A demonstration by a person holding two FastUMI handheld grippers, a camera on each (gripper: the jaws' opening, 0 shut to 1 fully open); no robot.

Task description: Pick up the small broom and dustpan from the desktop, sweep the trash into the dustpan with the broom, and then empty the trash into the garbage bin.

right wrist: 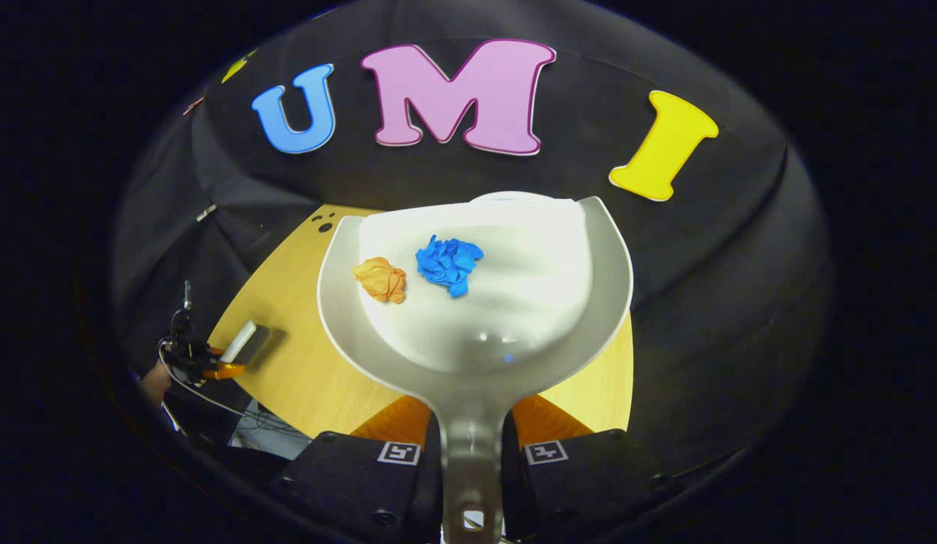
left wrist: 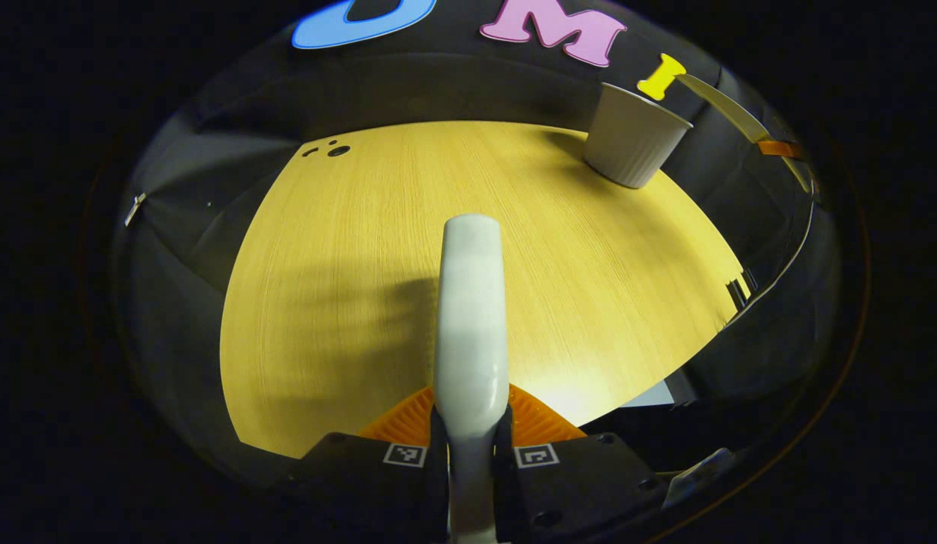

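Dustpan loaded, broom held up, bin waiting at the back

The glossy white plastic dustpan (right wrist: 476, 302) is lifted above the wooden table (right wrist: 287, 370), roughly level, with its grey handle running back between the right tongs (right wrist: 472, 453), which pinch it from both sides. Inside, toward its left half, sit two bits of trash: a crumpled orange paper wad (right wrist: 380, 279) and a crumpled blue paper wad (right wrist: 448, 263) just beside it, not quite touching. The small broom's smooth white plastic handle (left wrist: 471, 332) sticks out forward over the table, clamped between the left tongs (left wrist: 471, 453). The pale ribbed garbage bin (left wrist: 633, 136) stands upright at the table's far right edge.
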